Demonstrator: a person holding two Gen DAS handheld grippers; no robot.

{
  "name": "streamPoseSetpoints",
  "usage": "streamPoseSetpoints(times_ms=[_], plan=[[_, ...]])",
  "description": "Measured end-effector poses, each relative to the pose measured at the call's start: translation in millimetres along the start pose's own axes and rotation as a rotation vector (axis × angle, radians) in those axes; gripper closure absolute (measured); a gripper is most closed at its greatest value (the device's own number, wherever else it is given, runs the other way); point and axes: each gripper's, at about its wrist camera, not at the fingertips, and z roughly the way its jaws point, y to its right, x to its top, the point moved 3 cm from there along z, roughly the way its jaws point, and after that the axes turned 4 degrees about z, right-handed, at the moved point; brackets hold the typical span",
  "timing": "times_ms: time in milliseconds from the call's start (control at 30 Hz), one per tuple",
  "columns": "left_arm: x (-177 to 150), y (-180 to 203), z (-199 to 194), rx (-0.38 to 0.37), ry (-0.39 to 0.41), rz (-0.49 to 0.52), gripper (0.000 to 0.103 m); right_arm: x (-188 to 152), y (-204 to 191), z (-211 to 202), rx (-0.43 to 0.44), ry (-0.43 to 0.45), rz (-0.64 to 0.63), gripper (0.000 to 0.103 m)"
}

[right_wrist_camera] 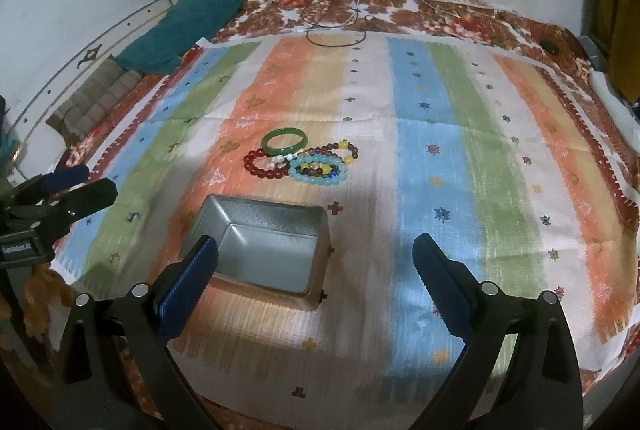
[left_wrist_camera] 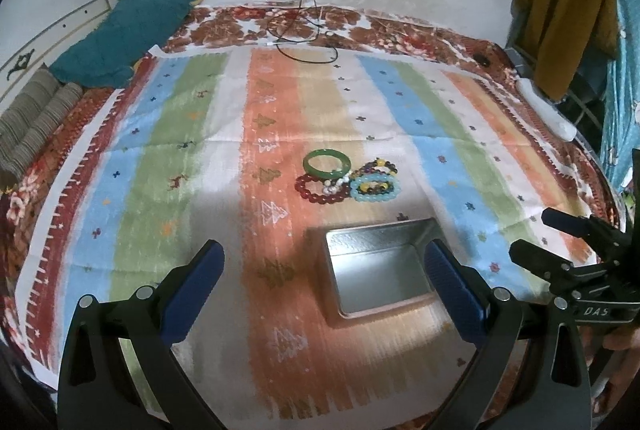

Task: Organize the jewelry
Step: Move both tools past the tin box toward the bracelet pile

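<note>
A pile of bracelets lies on the striped cloth: a green bangle (left_wrist_camera: 327, 162) (right_wrist_camera: 285, 141), a red bead bracelet (left_wrist_camera: 316, 188) (right_wrist_camera: 262, 163), a light blue bead bracelet (left_wrist_camera: 375, 188) (right_wrist_camera: 318, 170) and a mixed-colour bead bracelet (left_wrist_camera: 376, 166) (right_wrist_camera: 334, 150). An open, empty metal tin (left_wrist_camera: 376, 270) (right_wrist_camera: 264, 250) sits in front of them. My left gripper (left_wrist_camera: 324, 278) hovers open near the tin, its right finger over the tin's right edge. My right gripper (right_wrist_camera: 316, 270) is open too, with its left finger over the tin's near left corner. Both hold nothing.
The striped cloth (left_wrist_camera: 200, 150) (right_wrist_camera: 440, 150) covers a floral bedspread. A teal blanket (left_wrist_camera: 120, 34) (right_wrist_camera: 184, 26) and a folded striped cushion (left_wrist_camera: 36, 118) lie at the back left. Cables (left_wrist_camera: 304, 30) trail from a wall socket. Clothes (left_wrist_camera: 568, 10) hang at the right.
</note>
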Motion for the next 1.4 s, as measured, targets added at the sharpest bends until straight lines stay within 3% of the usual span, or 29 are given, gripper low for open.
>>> streamPoseSetpoints(times_ms=[733,1400], plan=[[42,-17,59,0.060,-0.113,-0.015,0.006,35,16,46,-0.043,-0.084,0.032,0.004],[70,-40,125,0.158,-0.214,-0.036,0.006,57,27,101,-0.049,-0.206,0.044,0.004]])
